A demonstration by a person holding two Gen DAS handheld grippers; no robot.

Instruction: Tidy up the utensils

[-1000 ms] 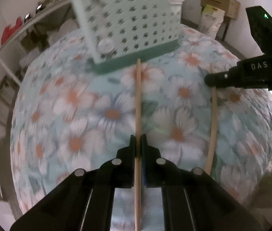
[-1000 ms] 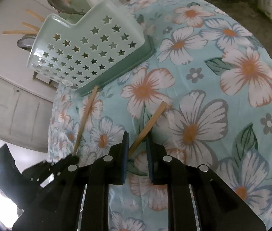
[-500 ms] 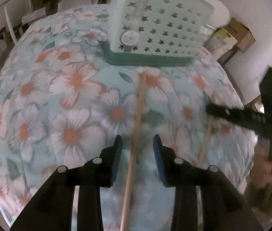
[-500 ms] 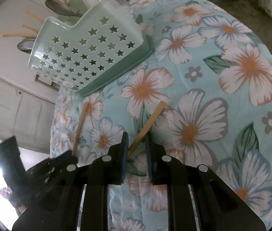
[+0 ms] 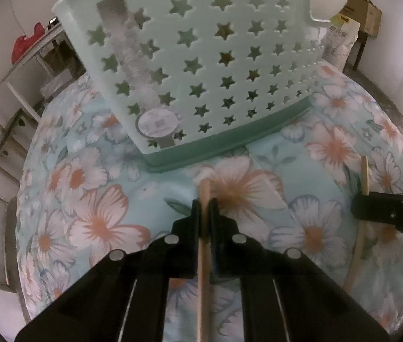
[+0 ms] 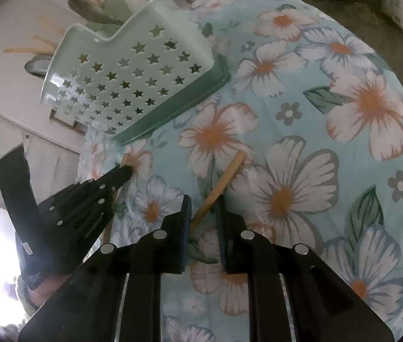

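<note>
- While the left gripper [image 5: 205, 208] closes its fingers, one wooden chopstick [image 5: 203, 256] lies between them, running from 6 o'clock up to its tip just past the fingertips in the left wrist view; the pads sit tight against the stick.
- Right gripper [image 6: 202, 211] has its fingers narrowed around a second chopstick [image 6: 221, 183], which crosses the gap on a slant toward 1 o'clock; the pads look close to it, but I cannot tell whether they press on it.
- From the left wrist view, that second chopstick [image 5: 364, 176] shows at 3 o'clock, passing under the right gripper's black fingers [image 5: 384, 209].
- Pale green caddy [image 5: 201, 65] with star-shaped holes stands on a darker green tray [image 5: 230, 145] at 12 o'clock, just beyond the held stick's tip.
- From the right wrist view, the caddy [image 6: 133, 77] sits at 11 o'clock, with spoons [image 6: 87, 10] and more sticks poking out of its top.
- Both chopsticks rest on the bench, which is covered by a light blue cloth [image 6: 315, 114] printed with white and orange flowers.
- At 8 o'clock in the right wrist view, the left gripper [image 6: 124, 172] points at the cloth near the tray's corner.
</note>
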